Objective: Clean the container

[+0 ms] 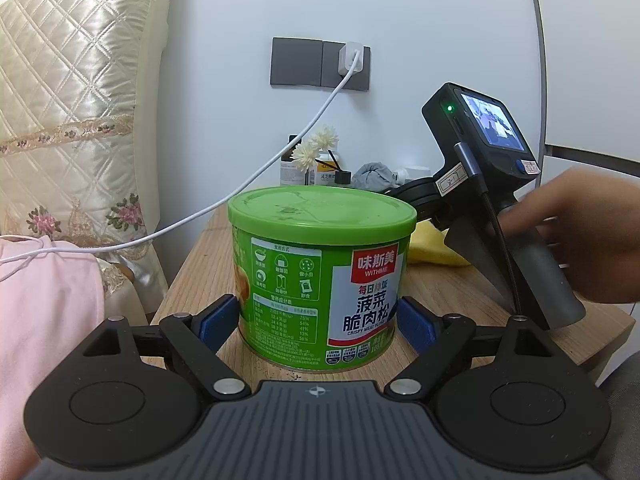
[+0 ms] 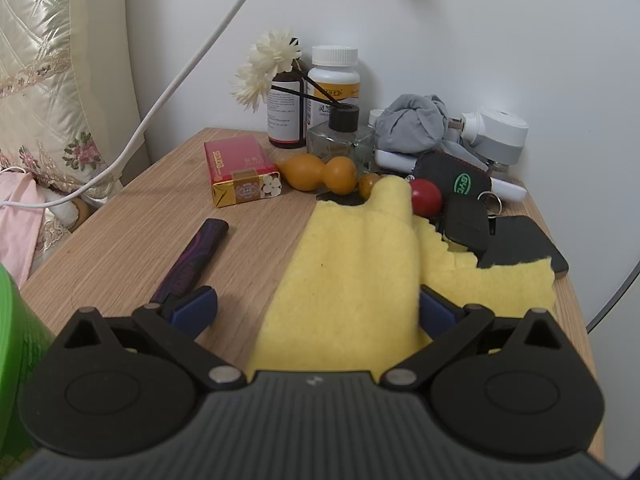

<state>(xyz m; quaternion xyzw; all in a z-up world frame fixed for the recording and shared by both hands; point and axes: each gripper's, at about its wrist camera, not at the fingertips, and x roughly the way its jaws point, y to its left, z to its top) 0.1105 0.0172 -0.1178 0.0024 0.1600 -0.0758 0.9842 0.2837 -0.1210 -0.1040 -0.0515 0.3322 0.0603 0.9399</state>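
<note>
Meat-floss can [image 1: 320, 276]: green lid on, contents hidden — left gripper [image 1: 316, 320] clamps its sides.
Right gripper [image 2: 316, 308]: jaws wide, over yellow cloth [image 2: 352, 280] — not gripping.

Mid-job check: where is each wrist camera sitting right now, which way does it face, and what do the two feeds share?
Left wrist: behind the left tool, facing the wall; its pads flank the green can; a hand on the right tool's handle shows.
Right wrist: behind the right tool, angled down at the yellow cloth between its open fingers.
Shared: green can, cloth, white cable, wooden table.
</note>
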